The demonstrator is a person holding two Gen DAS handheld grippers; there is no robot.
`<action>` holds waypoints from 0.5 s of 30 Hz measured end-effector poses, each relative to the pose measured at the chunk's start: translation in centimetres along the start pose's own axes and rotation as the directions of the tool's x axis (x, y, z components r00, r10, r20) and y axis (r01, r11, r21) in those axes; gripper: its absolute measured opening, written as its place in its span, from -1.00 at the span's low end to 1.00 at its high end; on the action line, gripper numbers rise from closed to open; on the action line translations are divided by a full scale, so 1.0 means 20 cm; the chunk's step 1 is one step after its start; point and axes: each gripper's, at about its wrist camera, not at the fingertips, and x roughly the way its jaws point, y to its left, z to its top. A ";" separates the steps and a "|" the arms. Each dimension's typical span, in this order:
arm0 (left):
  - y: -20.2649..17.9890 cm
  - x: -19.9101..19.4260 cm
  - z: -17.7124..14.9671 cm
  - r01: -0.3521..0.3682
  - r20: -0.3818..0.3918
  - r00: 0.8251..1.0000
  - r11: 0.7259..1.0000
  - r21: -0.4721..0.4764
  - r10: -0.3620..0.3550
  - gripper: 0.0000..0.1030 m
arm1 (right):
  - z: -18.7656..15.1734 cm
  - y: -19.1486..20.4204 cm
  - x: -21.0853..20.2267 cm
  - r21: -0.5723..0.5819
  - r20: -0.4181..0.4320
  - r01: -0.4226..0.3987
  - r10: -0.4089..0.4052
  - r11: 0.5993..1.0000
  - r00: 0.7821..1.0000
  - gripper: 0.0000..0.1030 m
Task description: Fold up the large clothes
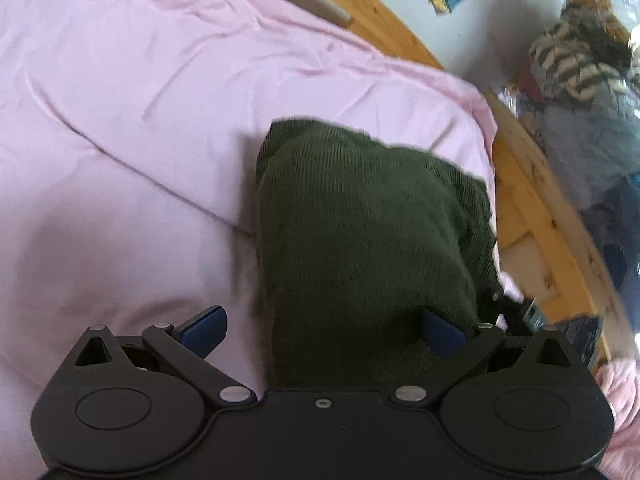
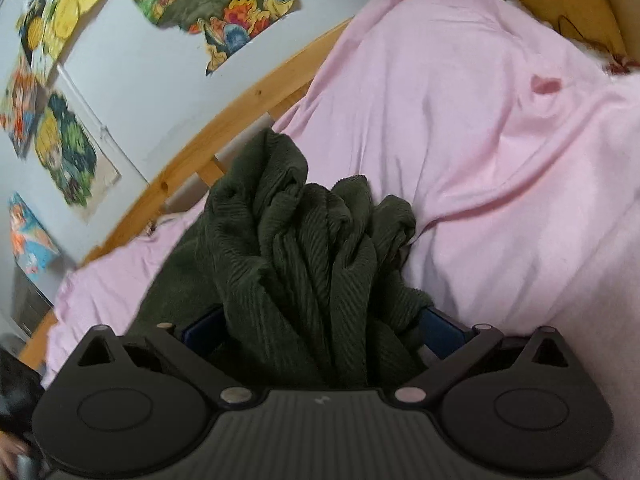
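Observation:
A dark green ribbed garment lies on the pink bedsheet and runs away from my left gripper. That gripper is open wide: its left blue pad stands clear over the sheet, and its right pad sits at the cloth's edge. In the right wrist view the same garment is bunched into upright folds that fill the gap of my right gripper. Its jaws stand as wide as they go, with a blue pad on each side of the bunch. The cloth hides part of both pads. The sheet spreads beyond.
A wooden bed frame borders the mattress on the right, with its rail along a grey wall hung with colourful posters. Striped and grey clothes are piled beyond the frame. A dark red spot marks the sheet.

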 end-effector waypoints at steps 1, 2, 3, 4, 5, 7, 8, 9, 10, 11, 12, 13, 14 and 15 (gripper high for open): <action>-0.01 0.00 0.01 0.012 0.012 1.000 1.000 -0.001 -0.012 0.99 | 0.00 0.01 0.00 -0.001 0.008 0.002 -0.002 1.000 1.000 1.00; -0.02 0.01 0.02 0.013 0.010 1.000 1.000 0.008 -0.013 0.99 | -0.01 0.01 0.00 -0.004 0.013 0.007 -0.007 1.000 1.000 1.00; -0.03 0.03 0.03 0.001 0.000 1.000 1.000 0.026 -0.001 0.99 | -0.01 0.01 0.01 -0.007 0.018 0.012 -0.012 1.000 1.000 1.00; -0.04 0.05 0.04 -0.006 -0.001 1.000 0.999 0.045 0.006 0.99 | -0.01 0.02 0.01 -0.009 0.021 0.017 -0.017 1.000 1.000 1.00; -0.03 0.06 0.05 0.003 0.005 1.000 0.999 0.049 -0.003 0.99 | -0.01 0.02 0.02 -0.015 0.021 0.026 -0.025 1.000 0.999 1.00; -0.01 0.10 0.07 0.023 -0.008 1.000 0.999 0.023 -0.023 0.99 | -0.02 0.04 0.04 -0.028 0.020 0.041 -0.040 0.999 0.999 1.00; 0.01 0.12 0.07 0.042 -0.017 0.999 0.999 0.004 -0.042 0.99 | -0.02 0.04 0.04 -0.027 0.019 0.041 -0.040 0.999 0.999 1.00; 0.04 0.13 0.07 0.064 -0.029 0.997 0.998 -0.018 -0.065 0.99 | -0.02 0.05 0.04 -0.019 0.015 0.038 -0.038 0.999 0.999 1.00; 0.06 0.15 0.07 0.084 -0.042 0.995 0.995 -0.045 -0.085 0.99 | -0.02 0.05 0.04 -0.007 0.006 0.031 -0.031 0.999 0.999 1.00; 0.08 0.15 0.07 0.092 -0.052 0.994 0.994 -0.064 -0.095 0.99 | -0.01 0.05 0.04 0.010 -0.006 0.023 -0.023 1.000 1.000 1.00; 0.08 0.14 0.07 0.091 -0.057 0.994 0.993 -0.076 -0.095 0.99 | -0.01 0.05 0.05 0.030 -0.025 -0.002 0.002 1.000 1.000 1.00; 0.07 0.14 0.07 0.083 -0.056 0.995 0.993 -0.079 -0.088 0.99 | 0.00 0.04 0.05 0.059 -0.051 -0.056 0.059 0.997 0.997 1.00; 0.06 0.13 0.06 0.076 -0.053 0.995 0.994 -0.077 -0.081 0.99 | -0.01 0.03 0.06 0.092 -0.063 -0.093 0.099 0.991 0.993 1.00; 0.05 0.13 0.06 0.077 -0.054 0.995 0.994 -0.075 -0.081 0.99 | -0.02 0.02 0.06 0.116 -0.064 -0.101 0.109 0.988 0.992 1.00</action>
